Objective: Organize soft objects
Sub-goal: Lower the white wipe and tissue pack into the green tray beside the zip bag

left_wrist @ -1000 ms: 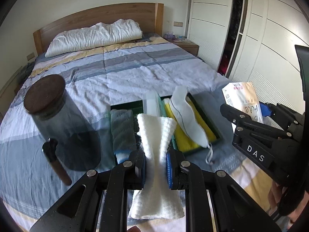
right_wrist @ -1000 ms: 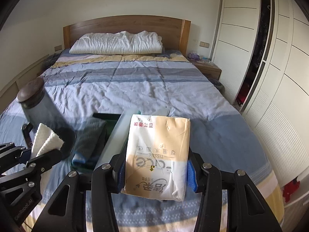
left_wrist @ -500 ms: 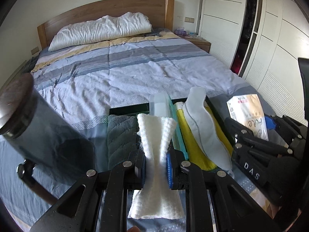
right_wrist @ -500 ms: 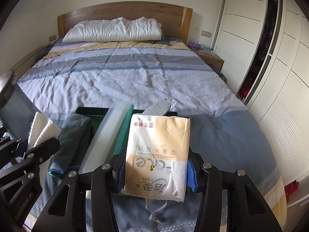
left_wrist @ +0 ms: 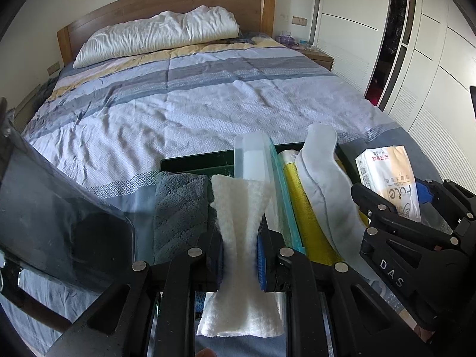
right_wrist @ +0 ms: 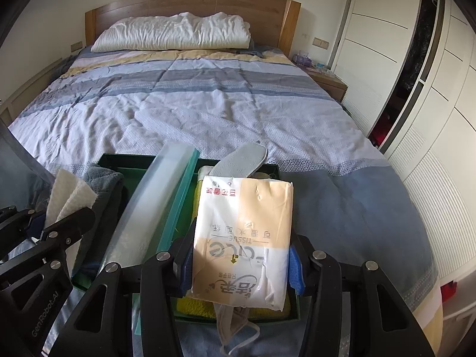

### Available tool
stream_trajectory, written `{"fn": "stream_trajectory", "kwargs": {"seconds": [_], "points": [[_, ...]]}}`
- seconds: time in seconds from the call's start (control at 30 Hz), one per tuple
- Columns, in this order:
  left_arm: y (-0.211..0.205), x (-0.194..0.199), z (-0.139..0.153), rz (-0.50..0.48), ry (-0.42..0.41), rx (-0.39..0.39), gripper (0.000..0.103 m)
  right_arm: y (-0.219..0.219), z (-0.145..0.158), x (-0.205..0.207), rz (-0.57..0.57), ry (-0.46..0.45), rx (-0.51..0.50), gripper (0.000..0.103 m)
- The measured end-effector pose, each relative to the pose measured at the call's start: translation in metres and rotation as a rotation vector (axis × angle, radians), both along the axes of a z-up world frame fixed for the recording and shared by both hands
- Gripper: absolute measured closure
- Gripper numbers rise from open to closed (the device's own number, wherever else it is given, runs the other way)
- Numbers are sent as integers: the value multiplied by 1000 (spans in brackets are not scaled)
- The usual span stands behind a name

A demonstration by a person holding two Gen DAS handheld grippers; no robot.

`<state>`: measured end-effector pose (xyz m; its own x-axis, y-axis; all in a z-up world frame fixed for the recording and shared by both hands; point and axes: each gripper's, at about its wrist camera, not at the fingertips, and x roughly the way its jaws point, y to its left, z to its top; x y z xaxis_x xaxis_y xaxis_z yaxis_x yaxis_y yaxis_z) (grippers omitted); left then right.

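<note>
My left gripper [left_wrist: 240,260] is shut on a folded white cloth [left_wrist: 239,267] and holds it over the left half of a dark green tray [left_wrist: 193,162]. My right gripper [right_wrist: 239,263] is shut on a pack of facial tissues [right_wrist: 244,238] above the tray's right half [right_wrist: 267,316]. A grey towel [left_wrist: 178,208] lies in the left half. A yellow cloth [left_wrist: 309,226], a grey insole [left_wrist: 324,184] and a face mask [right_wrist: 235,327] lie in the right half. A translucent divider [left_wrist: 255,160] stands between the halves.
The tray sits on a bed with a striped blue quilt [right_wrist: 208,104] and a white pillow [right_wrist: 175,34]. A dark glass jar [left_wrist: 59,220] stands close at the left. White wardrobe doors [right_wrist: 416,74] line the right side.
Both grippers have moved forward over the tray with their loads. The jar has slid toward the left edge of the left wrist view.
</note>
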<state>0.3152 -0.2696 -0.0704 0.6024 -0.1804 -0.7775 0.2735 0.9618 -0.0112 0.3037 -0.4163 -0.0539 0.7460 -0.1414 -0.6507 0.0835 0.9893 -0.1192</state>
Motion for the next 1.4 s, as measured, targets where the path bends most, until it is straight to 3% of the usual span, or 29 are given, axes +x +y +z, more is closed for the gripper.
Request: {"fn": "stream_trajectory", "kwargs": {"seconds": [1.4], "points": [[-1, 36, -33, 27, 69, 13, 89, 1, -27, 47, 8, 55, -26, 55]]}}
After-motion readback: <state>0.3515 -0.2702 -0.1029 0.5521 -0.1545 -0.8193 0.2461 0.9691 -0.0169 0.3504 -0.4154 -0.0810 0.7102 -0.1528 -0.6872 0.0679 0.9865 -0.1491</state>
